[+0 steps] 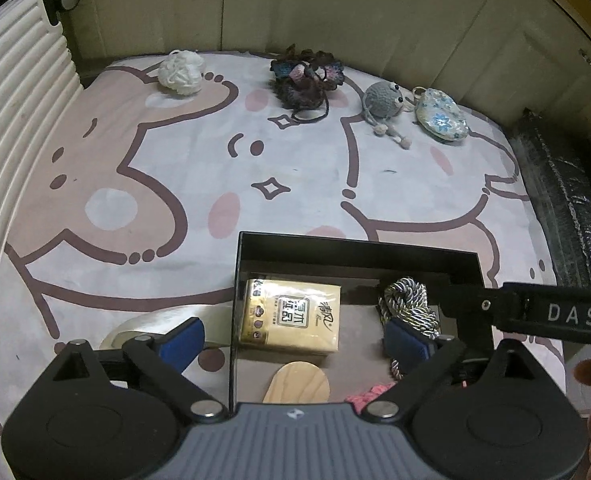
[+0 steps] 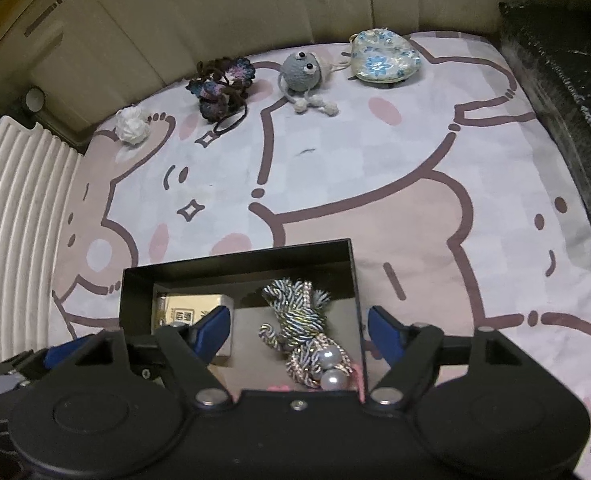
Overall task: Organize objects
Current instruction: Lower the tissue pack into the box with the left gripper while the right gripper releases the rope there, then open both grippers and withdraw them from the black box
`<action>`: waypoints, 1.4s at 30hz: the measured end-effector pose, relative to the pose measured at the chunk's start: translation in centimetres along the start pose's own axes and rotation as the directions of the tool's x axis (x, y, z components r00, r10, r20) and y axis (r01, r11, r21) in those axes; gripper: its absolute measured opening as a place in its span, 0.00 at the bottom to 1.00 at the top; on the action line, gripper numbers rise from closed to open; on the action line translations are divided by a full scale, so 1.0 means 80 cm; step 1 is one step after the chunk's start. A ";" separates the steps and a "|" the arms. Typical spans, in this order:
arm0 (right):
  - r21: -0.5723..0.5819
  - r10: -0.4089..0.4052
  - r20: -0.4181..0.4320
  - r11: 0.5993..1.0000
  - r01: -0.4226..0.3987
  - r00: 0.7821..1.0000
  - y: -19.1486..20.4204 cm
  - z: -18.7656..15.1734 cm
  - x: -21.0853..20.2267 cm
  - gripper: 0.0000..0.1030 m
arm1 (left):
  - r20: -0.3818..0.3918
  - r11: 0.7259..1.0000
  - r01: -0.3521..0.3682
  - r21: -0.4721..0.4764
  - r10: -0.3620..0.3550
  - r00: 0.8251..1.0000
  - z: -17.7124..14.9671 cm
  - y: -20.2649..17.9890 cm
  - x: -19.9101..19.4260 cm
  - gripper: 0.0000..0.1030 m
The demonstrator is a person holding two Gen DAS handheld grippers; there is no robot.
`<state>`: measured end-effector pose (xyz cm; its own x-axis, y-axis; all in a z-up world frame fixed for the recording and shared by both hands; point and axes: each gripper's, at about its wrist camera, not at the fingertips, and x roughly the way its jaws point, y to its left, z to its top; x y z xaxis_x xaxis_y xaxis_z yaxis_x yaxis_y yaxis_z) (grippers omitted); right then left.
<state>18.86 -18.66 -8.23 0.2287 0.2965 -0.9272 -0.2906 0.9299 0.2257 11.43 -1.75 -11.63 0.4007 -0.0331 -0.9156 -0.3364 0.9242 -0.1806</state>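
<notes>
your left gripper [image 1: 295, 338] hangs over the open black rectangular box [image 1: 359, 245], its blue-padded jaws spread wide and pressing on nothing – one finger sits outside the box's left wall, the other inside near the twisted grey-and-gold cord bundle [image 1: 409, 304]. your right gripper [image 2: 295, 330] is also released above the same box [image 2: 239, 258], with the cord bundle with two pearl beads [image 2: 299, 328] lying loose on the box floor between its parted fingers, touching neither pad. beside the cord in the box lies a gold foil-wrapped tissue pack [image 1: 291, 318], and nearer you a pale wooden oval piece [image 1: 299, 384] and a bit of pink knit [image 1: 369, 394].

the box stands on a cartoon-printed pink and white cloth [image 1: 199, 168]. along its far edge – well apart from the box – lie a white yarn ball [image 1: 181, 70], a dark crocheted flower bunch [image 1: 305, 76], a grey knitted creature with googly eyes [image 1: 381, 102] and a floral fabric pouch [image 1: 441, 114].
</notes>
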 end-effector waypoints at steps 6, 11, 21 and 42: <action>-0.016 -0.003 0.006 1.000 0.003 1.000 0.000 0.000 -0.005 0.76 | 0.002 1.000 -0.026 0.012 0.026 1.000 0.000 -0.001 -0.003 0.98; -0.029 -0.008 0.019 1.000 0.008 1.000 -0.002 -0.001 -0.014 0.77 | 0.016 0.999 -0.043 0.014 0.043 0.999 0.001 0.001 -0.011 1.00; -0.037 -0.021 0.062 0.999 0.024 0.998 -0.003 -0.007 -0.040 0.80 | 0.039 0.999 -0.045 0.001 0.045 0.998 -0.001 0.007 -0.033 1.00; -0.118 -0.061 0.130 0.990 0.077 0.990 0.013 -0.034 -0.087 1.00 | 0.095 0.995 -0.095 -0.034 0.098 0.991 -0.016 0.023 -0.086 1.00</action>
<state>14.47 -20.38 -2.33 0.3646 0.2645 -0.8928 -0.3794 0.9178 0.1170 6.95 -0.35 -6.14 0.4454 0.0939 -0.8904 -0.4013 0.9099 -0.1048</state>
